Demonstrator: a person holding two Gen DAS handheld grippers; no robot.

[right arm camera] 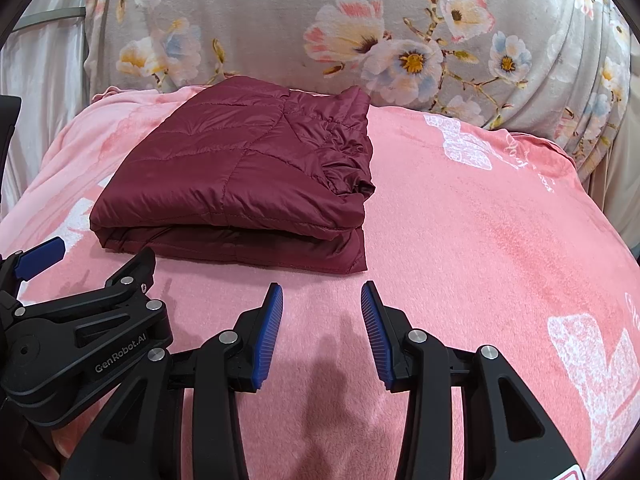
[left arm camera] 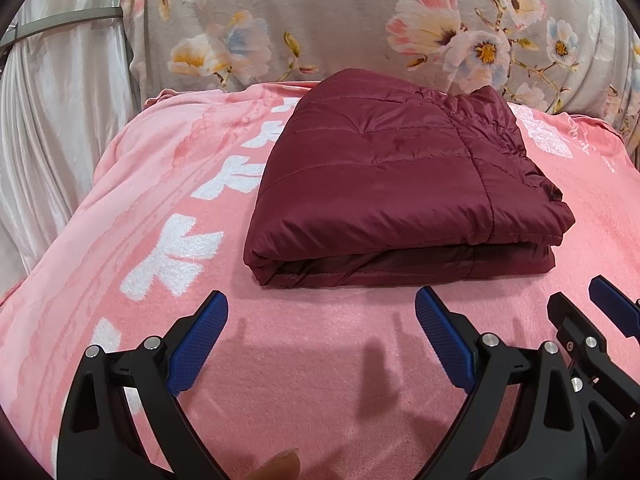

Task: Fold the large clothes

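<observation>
A maroon quilted jacket (left arm camera: 384,184) lies folded into a thick rectangle on the pink blanket (left arm camera: 320,340); it also shows in the right wrist view (right arm camera: 236,180), left of centre. My left gripper (left arm camera: 322,308) is open and empty, hovering just in front of the jacket's near edge. My right gripper (right arm camera: 322,296) is open and empty, in front of the jacket's near right corner. The right gripper's fingers (left arm camera: 608,300) show at the right edge of the left wrist view, and the left gripper's body (right arm camera: 80,332) shows at the left of the right wrist view.
A grey floral blanket (left arm camera: 340,20) stands behind the jacket like a backrest. A pale satin curtain (left arm camera: 52,120) hangs at the left. The pink blanket (right arm camera: 500,240) with white prints stretches to the right of the jacket.
</observation>
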